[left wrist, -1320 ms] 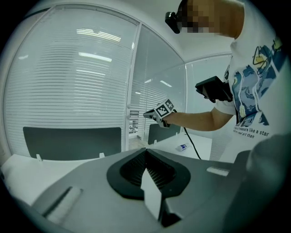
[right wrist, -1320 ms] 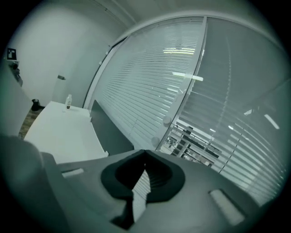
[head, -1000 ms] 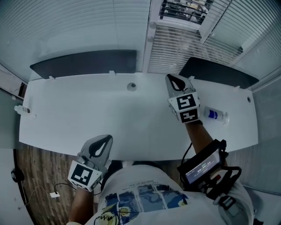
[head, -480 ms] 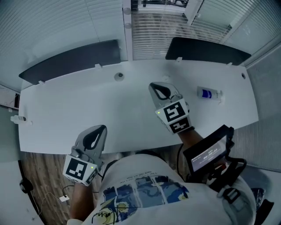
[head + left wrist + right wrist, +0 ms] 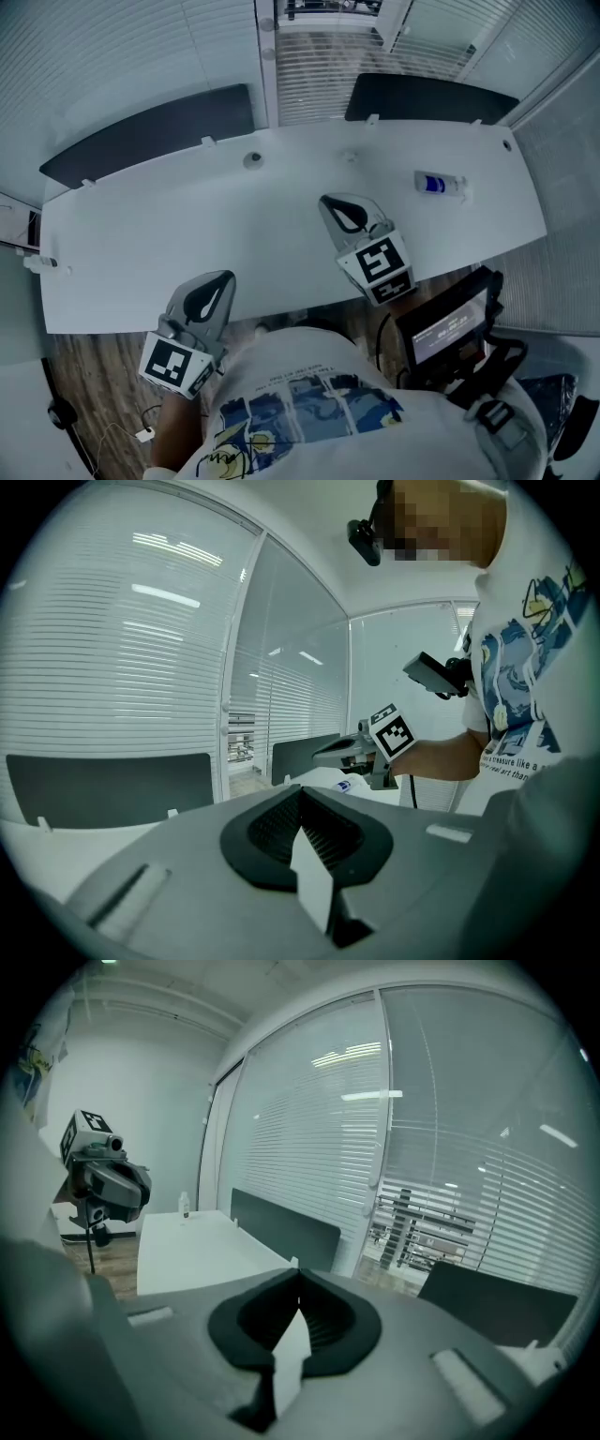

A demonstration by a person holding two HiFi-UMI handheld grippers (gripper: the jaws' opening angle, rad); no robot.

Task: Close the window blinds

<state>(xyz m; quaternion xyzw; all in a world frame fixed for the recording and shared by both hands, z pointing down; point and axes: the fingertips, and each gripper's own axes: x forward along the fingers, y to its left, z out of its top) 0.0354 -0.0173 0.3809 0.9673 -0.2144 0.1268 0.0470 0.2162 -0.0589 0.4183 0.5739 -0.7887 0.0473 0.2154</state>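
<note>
Since the earlier frame, the right gripper (image 5: 339, 208) has been drawn back from the far part of the desk (image 5: 141, 234) toward the person's body, so that the bottle (image 5: 438, 184), formerly just beside it, is now left well apart to its right. The left gripper (image 5: 214, 289) is found almost where it was, at the near edge of the desk. Both tools are seen with their jaws brought fully together, and nothing is held between them in either gripper view. The window blinds (image 5: 323, 80) are located beyond the far edge of the desk, behind two dark screens (image 5: 150, 131). The wide panel on the left is seen with its slats turned flat, while in the narrow middle panel the slats are left open and the room beyond can be seen through them. The task is therefore judged not to be finished, and no grip on any part of the blinds is shown. The step in hand is judged to be a repositioning between reaches rather than the closing itself. For the next move, a reach across the desk to the control of the open panel would be called for, with the jaws parted first. A small knob (image 5: 269, 53) is seen on the upright frame beside that panel; whether it is the control cannot be told.
</note>
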